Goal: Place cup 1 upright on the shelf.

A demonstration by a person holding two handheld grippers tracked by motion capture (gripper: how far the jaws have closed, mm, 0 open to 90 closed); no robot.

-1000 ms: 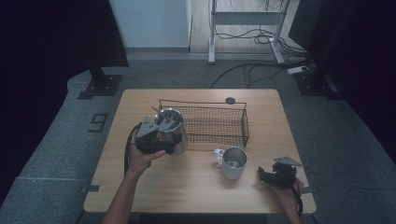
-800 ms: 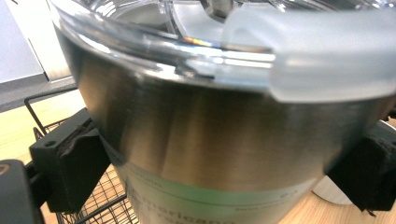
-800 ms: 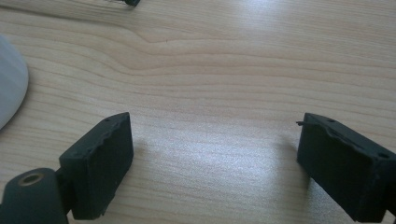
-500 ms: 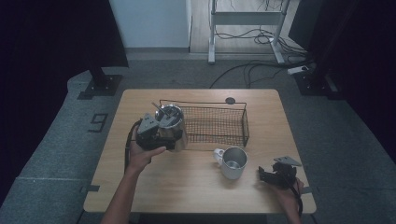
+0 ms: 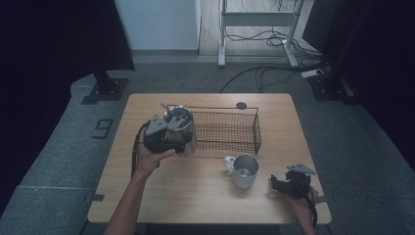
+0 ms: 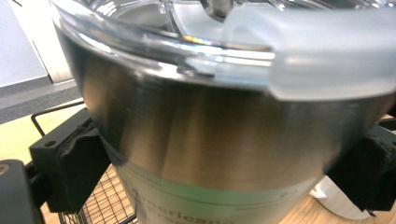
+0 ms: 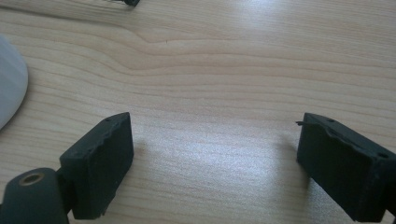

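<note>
A stainless steel tumbler with a clear lid is held upright at the left end of the black wire basket. My left gripper is shut on the tumbler's body. In the left gripper view the tumbler looms close, with a black pad pressed on each side and basket mesh below. A steel mug with a white handle stands on the table in front of the basket. My right gripper rests open near the table's front right edge, with bare wood between its pads.
The wooden table has free room at the front left and centre. A small dark round disc sits near the back edge behind the basket. The mug's white edge is just left of my right gripper.
My left gripper has carried the tumbler slightly up and away, toward the basket's left end. The right gripper and the mug have not moved.
</note>
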